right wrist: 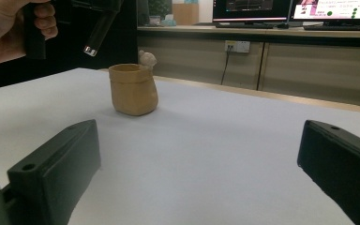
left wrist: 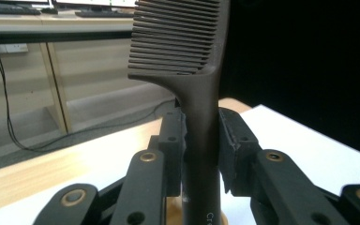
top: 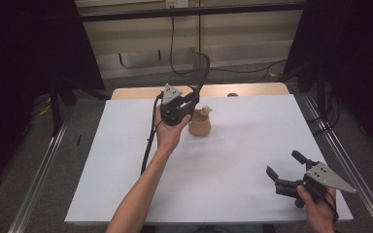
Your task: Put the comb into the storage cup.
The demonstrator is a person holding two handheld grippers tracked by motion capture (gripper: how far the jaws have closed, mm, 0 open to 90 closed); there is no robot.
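On the white desk (top: 126, 160), a small tan pot (top: 199, 125) with a little pale figure on its rim (top: 205, 110) sits a bit toward twelve o'clock of centre. The left hand-held gripper (top: 177, 108) hangs just at nine o'clock of the pot and above it, its jaws pinching the handle of a black comb (left wrist: 201, 93). In the left gripper view the teeth end stands up beyond the jaws, and in the right gripper view the handle's tip (right wrist: 90, 49) slants down toward the pot's open mouth. That hold looks meant to keep the handle end free to go in first, so the comb could stand in the pot. The right hand-held gripper (top: 284, 170) waits near four o'clock, well apart, jaws spread and holding nothing, probably to stay out of the way.
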